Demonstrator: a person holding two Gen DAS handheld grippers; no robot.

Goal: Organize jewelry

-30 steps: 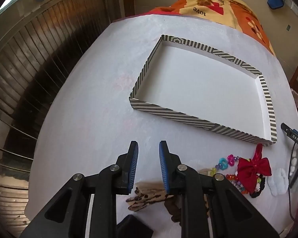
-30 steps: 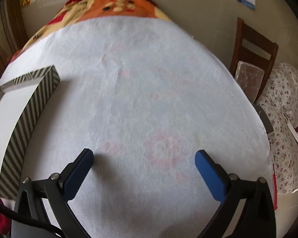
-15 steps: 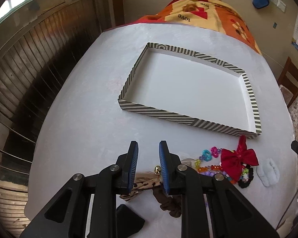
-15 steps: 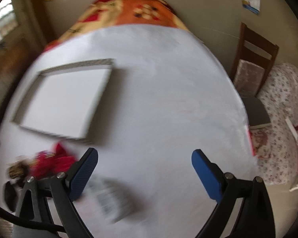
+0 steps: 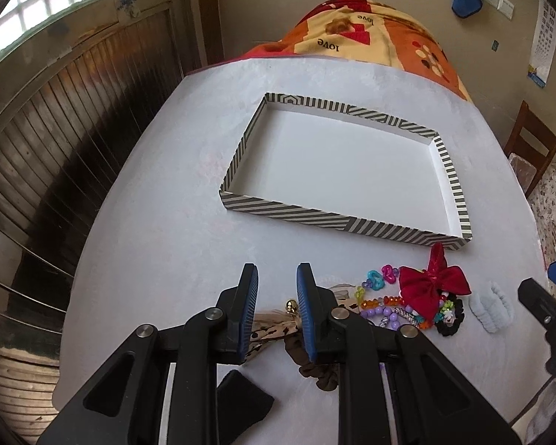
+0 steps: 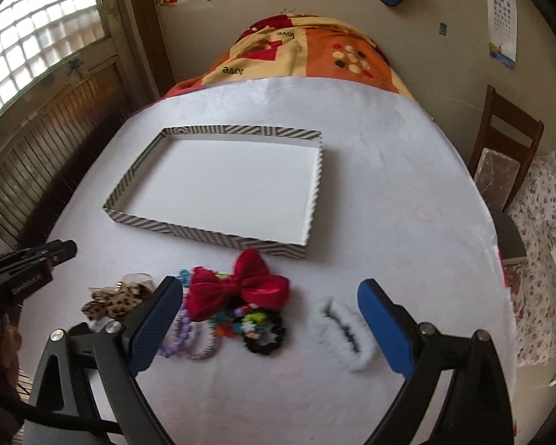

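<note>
Ahead of the left gripper (image 5: 277,278) fingers, well apart: 1 shallow tray (image 5: 241,159) on the table (image 5: 159,222). Just right of those fingers, before the tray's near wall: a bow (image 5: 432,284), a bead string (image 5: 383,306), a scrunchie (image 5: 491,307) farthest right. Under the left fingers: a spotted bow (image 5: 274,330).

Between the 2 right gripper (image 6: 268,319) fingers: bow (image 6: 237,287), bead bracelets (image 6: 189,337), scrunchie (image 6: 346,328) just inside the right finger. Beyond them, the tray (image 6: 218,237). Behind the table, a blanket (image 6: 307,52); right of it, a chair (image 6: 507,152).

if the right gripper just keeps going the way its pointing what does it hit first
Probably the pile below it: the open right gripper frames the red bow, black scrunchie and white scrunchie. Depth is unclear, so which one comes first is uncertain.
</note>
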